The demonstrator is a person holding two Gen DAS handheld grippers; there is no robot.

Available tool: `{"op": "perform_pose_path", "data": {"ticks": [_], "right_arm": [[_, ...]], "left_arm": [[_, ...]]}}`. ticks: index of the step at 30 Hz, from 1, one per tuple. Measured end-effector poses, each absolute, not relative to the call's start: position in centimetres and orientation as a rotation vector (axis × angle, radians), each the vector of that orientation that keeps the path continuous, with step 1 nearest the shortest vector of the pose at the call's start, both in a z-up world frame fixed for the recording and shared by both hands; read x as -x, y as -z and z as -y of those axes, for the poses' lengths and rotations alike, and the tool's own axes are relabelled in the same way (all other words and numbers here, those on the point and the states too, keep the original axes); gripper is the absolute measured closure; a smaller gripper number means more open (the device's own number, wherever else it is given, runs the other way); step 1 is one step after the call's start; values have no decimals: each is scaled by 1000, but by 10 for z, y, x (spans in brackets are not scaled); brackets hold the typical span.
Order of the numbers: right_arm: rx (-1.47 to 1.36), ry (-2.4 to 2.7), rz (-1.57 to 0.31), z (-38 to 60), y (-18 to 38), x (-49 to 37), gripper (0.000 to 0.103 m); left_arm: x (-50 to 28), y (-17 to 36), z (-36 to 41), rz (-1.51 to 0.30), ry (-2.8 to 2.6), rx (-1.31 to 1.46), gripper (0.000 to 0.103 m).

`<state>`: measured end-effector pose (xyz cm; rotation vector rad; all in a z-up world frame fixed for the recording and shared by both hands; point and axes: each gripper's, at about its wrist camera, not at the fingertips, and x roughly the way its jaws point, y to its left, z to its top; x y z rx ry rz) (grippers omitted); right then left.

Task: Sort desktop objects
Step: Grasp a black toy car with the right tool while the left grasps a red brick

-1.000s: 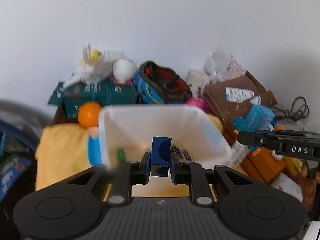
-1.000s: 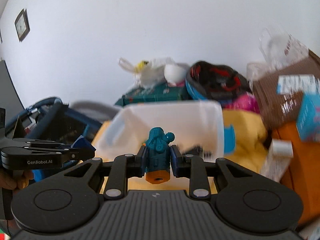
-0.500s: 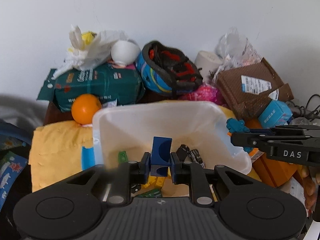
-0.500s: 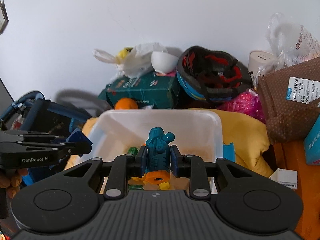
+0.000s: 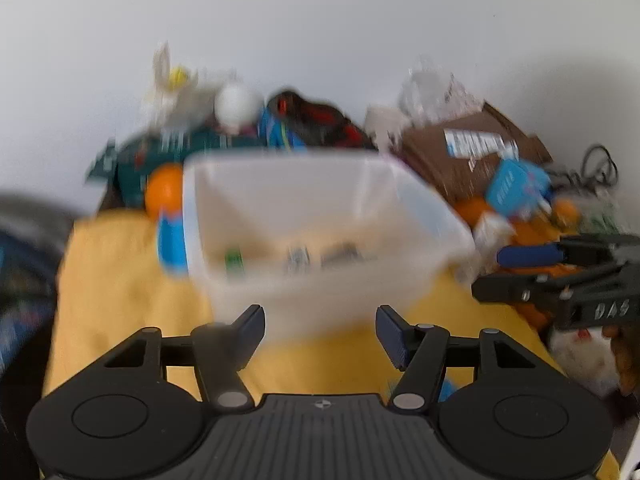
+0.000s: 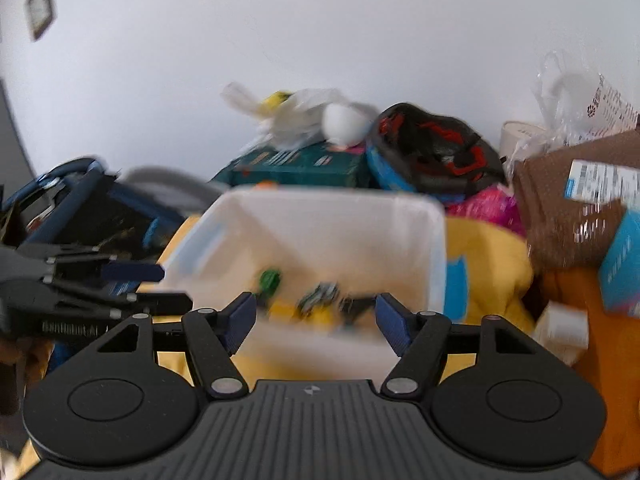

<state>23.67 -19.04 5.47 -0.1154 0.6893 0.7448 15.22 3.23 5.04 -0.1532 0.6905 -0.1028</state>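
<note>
Both tools are empty, jaws spread wide: the left gripper (image 5: 320,332) and the right gripper (image 6: 316,320) each point at the white bin (image 5: 256,184), which fills the view from about 11 to 1 o'clock of either one. Small toys (image 6: 316,300) lie blurred on the bin floor, a green piece (image 5: 233,258) among them; they cannot be identified more closely. The bin sits on a yellow cloth (image 5: 108,280), with an orange ball (image 5: 164,196) touching its rim at 10 o'clock and a helmet (image 6: 432,148) behind. The main risk, as I judge it, is collision: the right gripper shows at 3 o'clock in the left view, close by, and both views are smeared, so a quick swing could clip the bin wall or the other tool.
</note>
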Motion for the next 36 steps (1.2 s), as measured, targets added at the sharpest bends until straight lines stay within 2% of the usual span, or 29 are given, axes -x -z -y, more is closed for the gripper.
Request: {"op": "perform_pose_path", "data": {"ticks": [3, 6, 10, 14, 17, 24, 25, 27, 28, 29, 36], "right_arm": [[155, -724, -725, 207, -16, -193, 33], [193, -742, -833, 211, 31, -157, 41], [260, -757, -874, 193, 67, -129, 43], [281, -743, -864, 169, 79, -134, 44], [310, -756, -919, 162, 91, -143, 68], [198, -707, -917, 210, 74, -140, 69], [193, -695, -926, 216, 75, -139, 69], [190, -671, -946, 230, 77, -136, 69], [183, -657, -955, 236, 77, -135, 69], [172, -643, -962, 242, 78, -134, 69], [108, -626, -953, 257, 71, -130, 69]], "left_arm": [[-119, -12, -15, -746, 112, 141, 38], [-98, 18, -8, -806, 88, 164, 38], [-89, 34, -8, -859, 65, 158, 38], [-90, 31, -4, -829, 92, 105, 38], [-101, 30, 7, -815, 127, 68, 38], [-134, 39, 40, -817, 194, -32, 38], [-137, 41, 44, -827, 199, -45, 41], [-142, 45, 49, -841, 212, -79, 56], [-144, 47, 51, -854, 216, -96, 69], [-145, 48, 51, -863, 220, -99, 78], [-129, 29, 48, -818, 260, -62, 78]]}}
